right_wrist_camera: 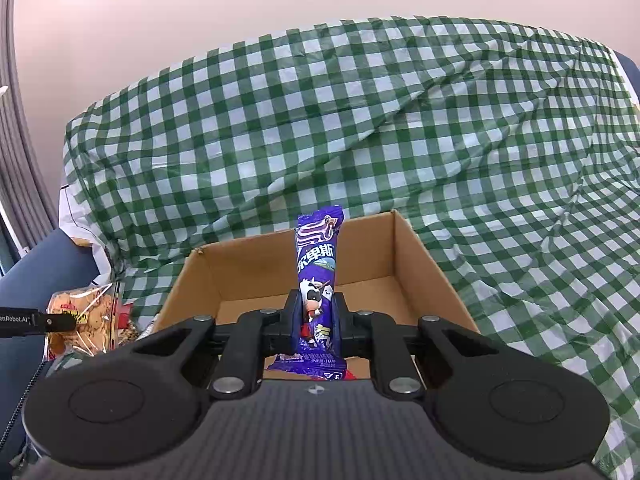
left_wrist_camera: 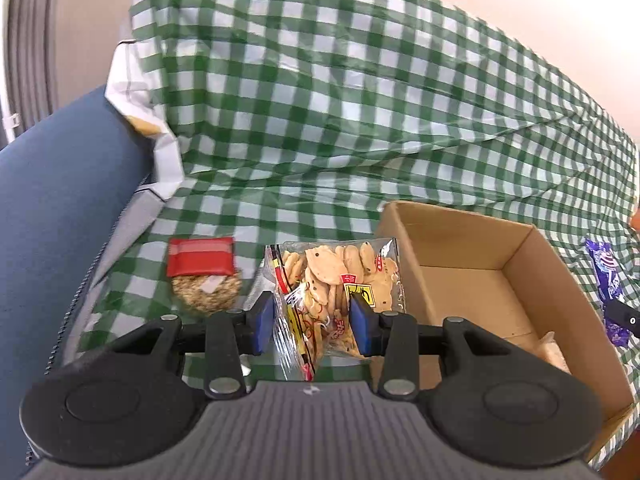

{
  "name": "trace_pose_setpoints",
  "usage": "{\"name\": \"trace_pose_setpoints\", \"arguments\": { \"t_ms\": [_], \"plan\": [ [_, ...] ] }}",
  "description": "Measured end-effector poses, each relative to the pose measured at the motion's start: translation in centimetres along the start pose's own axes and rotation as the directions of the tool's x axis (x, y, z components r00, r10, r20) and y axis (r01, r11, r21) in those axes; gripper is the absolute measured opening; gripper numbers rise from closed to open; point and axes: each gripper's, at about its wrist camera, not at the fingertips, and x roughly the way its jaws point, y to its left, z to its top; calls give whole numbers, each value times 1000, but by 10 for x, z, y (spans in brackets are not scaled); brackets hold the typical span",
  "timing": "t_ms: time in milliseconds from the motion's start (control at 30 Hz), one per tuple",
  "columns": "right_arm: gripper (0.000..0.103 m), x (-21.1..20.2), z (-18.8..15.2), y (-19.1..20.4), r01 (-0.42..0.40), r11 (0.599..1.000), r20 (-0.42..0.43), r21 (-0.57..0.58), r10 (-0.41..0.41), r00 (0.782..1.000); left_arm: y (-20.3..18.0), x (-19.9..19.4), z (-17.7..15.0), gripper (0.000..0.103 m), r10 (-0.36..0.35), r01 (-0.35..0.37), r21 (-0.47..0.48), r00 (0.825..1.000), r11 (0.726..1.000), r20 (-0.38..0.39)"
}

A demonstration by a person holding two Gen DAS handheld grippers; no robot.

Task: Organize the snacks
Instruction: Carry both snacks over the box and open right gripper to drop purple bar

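Closest to my right lens, the right gripper [right_wrist_camera: 316, 312] is clamped tight on the purple bar [right_wrist_camera: 318, 264], which stands up between the pads with its top over the open box [right_wrist_camera: 424, 256]. On my left side, the left gripper [left_wrist_camera: 313, 320] is clamped on the cracker bag [left_wrist_camera: 336, 276], blue pads [left_wrist_camera: 362, 320] pressing the clear wrapper from both sides; the bag hangs just left of the box's near wall. Still out on the checked cloth [left_wrist_camera: 360, 120] are a red packet [left_wrist_camera: 200, 256] and a round oat cake [left_wrist_camera: 206, 292] touching its lower edge, both to the left of the bag.

I read this as the carry step: both snacks are held, neither is in the box yet. A pale item already lies in the box's near corner. Next I'd bring the bar forward and down over the bare floor of the box before letting go, then swing the bag right over the wall without snagging the rim.
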Motion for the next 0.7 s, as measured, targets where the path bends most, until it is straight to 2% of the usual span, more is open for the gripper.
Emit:
{"name": "trace_pose_setpoints", "arguments": {
  "t_ms": [233, 367, 467, 567, 700],
  "plan": [
    [16, -7, 1, -13, 38, 999, 20, -20, -38, 999, -35, -6, -2, 44, -73, 70, 43, 994, 997, 80],
    [16, -9, 1, -18, 64, 998, 34, -27, -63, 997, -55, -12, -4, 40, -150, 141, 78, 981, 987, 125],
    [16, -12, 0, -19, 73, 996, 44, -43, -71, 997, -69, -10, -8, 34, -178, 164, 120, 977, 979, 118],
    [16, -12, -1, -17, 75, 996, 40, -46, -73, 997, -67, -8, -8, 33, -224, 216, 84, 969, 973, 107],
    [16, -11, 0, -16, 75, 996, 40, -44, -73, 997, -65, -11, -6, 30, -271, 263, 71, 954, 962, 132]
  ]
}}
